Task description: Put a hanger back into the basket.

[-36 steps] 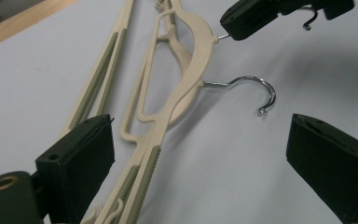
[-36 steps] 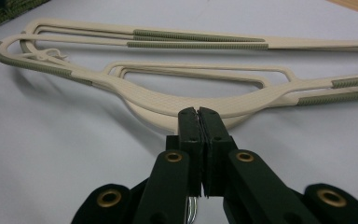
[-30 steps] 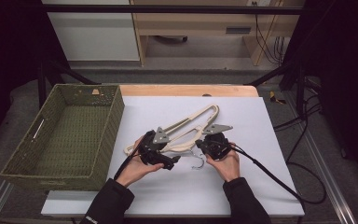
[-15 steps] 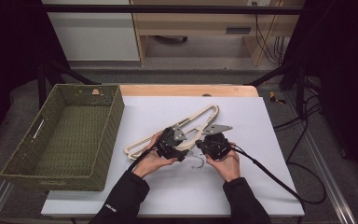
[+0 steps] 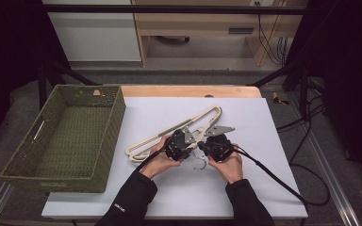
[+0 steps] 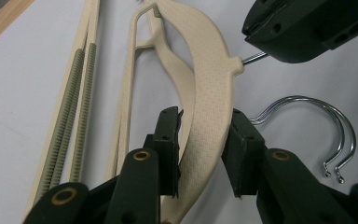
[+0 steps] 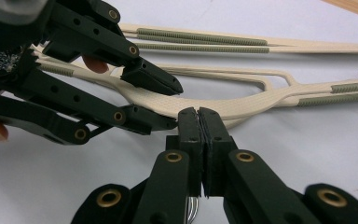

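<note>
Beige hangers (image 5: 174, 133) on white surface (image 5: 264, 141); left gripper (image 6: 204, 154) jaws just closing around top hanger's shoulder; right gripper (image 7: 199, 140) clamped on chrome hook (image 6: 307, 135).

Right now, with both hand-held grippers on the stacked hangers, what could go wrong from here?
1. The left hand-held gripper has just been closing around the top hanger, but its pads do not look seated; lifting now could let it slip.
2. The right hand-held gripper is shut at the hanger's neck beside the hooks; pulling might twist it.
3. The second hanger lies underneath and may drag along.
</note>
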`<move>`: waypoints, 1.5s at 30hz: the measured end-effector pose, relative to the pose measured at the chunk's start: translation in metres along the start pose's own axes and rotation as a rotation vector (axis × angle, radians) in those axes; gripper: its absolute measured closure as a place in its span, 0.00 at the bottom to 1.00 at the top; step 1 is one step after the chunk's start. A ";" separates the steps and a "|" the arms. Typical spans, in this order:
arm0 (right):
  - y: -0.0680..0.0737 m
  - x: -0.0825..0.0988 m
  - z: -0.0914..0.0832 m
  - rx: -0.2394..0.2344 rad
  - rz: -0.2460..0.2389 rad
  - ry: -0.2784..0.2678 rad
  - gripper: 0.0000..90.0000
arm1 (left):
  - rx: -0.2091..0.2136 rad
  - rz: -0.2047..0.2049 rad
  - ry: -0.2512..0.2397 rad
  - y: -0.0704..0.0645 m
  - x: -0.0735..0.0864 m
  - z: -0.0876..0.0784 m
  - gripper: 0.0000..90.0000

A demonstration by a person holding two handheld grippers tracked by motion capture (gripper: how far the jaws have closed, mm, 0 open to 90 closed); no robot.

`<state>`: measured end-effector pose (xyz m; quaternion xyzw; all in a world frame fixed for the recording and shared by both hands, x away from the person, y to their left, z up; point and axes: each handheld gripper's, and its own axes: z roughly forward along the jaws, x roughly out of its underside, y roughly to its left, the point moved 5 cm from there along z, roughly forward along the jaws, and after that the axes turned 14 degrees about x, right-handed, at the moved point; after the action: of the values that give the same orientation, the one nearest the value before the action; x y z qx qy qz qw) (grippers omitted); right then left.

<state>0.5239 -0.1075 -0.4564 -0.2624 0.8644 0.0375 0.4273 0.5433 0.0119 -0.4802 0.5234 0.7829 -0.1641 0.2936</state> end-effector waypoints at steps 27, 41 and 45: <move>-0.059 -0.009 -0.078 0.037 0.259 -0.297 0.42 | -0.042 0.070 -0.063 0.012 -0.007 -0.036 0.88; -0.081 0.045 -0.091 -0.078 0.375 -0.300 0.18 | -0.135 0.050 -0.116 0.039 -0.012 -0.060 0.95; -0.082 0.047 -0.091 -0.078 0.364 -0.303 0.15 | -0.134 0.022 -0.150 0.044 -0.012 -0.064 0.95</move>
<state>0.4747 -0.2237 -0.4213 -0.1102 0.8213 0.1862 0.5279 0.5685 0.0574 -0.4209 0.4974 0.7623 -0.1468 0.3873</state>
